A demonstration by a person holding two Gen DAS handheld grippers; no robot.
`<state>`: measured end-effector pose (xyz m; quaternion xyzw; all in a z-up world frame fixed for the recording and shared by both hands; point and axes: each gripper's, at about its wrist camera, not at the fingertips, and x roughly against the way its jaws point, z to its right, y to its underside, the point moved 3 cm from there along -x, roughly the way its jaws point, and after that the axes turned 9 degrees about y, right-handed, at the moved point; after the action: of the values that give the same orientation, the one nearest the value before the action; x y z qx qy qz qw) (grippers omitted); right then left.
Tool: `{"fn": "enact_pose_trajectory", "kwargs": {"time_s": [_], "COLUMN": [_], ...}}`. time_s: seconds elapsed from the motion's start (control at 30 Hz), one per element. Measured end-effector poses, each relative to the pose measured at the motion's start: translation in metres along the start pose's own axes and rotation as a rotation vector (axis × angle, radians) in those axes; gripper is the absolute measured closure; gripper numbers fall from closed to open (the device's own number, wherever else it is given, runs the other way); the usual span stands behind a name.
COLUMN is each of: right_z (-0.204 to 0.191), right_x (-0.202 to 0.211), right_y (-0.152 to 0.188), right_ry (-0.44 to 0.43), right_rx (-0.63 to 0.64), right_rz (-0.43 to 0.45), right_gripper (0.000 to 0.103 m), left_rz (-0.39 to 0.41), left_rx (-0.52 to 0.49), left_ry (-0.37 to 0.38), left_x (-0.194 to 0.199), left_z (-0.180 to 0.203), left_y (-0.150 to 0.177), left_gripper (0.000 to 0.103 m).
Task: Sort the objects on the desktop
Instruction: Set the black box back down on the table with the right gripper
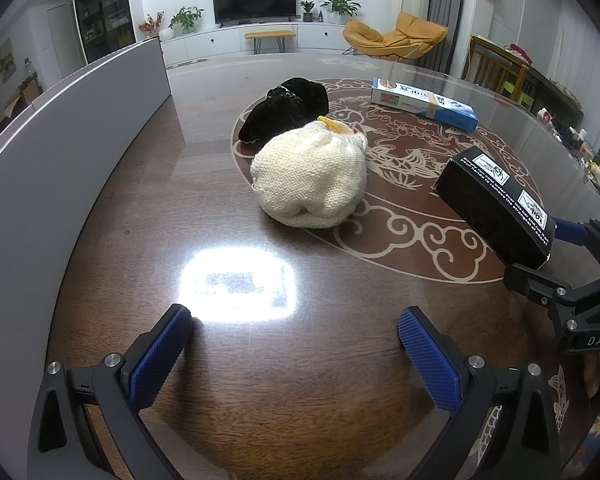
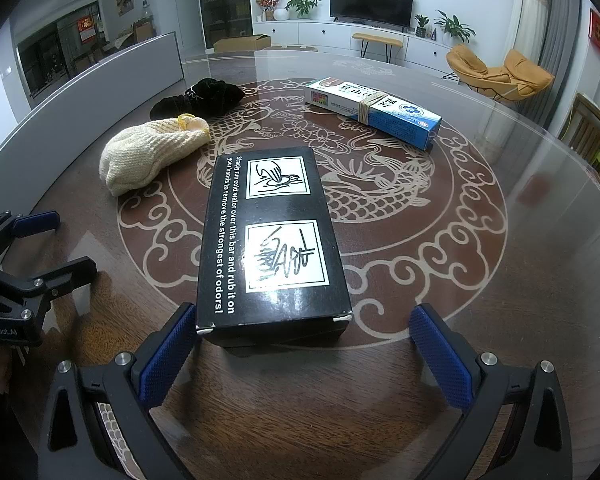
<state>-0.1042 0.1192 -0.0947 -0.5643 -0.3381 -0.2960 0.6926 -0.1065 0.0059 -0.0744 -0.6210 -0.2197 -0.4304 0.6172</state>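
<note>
Table (image 2: 540, 280): black box (image 2: 274, 240) label legible only R view.

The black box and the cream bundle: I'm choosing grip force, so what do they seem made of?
The black box looks like glossy printed cardboard: crisp edges, white wear at the near corners, sheen on top. The cream bundle looks like soft knitted yarn, matte, with visible stitch rows and a slumped shape; likely compressible.

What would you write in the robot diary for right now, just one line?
right gripper: open, straddling black box end | left gripper: open, empty | cream knit hat, black cloth, blue box: unsorted
</note>
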Motion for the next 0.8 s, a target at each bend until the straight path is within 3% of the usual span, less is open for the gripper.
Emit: {"fn": "enact_pose_trajectory", "kwargs": {"time_s": [0.8], "right_z": [0.0], "right_x": [0.0005], "right_y": [0.001], "right_ry": [0.003], "right_rx": [0.0], "right_rz": [0.001], "right_gripper": [0.0], "left_rz": [0.006], "left_rx": [0.0], "left_ry": [-0.002], "left_x": [0.0022], "left_z": [-0.0008], "left_y": [0.0023], "left_gripper": [0.0]}}
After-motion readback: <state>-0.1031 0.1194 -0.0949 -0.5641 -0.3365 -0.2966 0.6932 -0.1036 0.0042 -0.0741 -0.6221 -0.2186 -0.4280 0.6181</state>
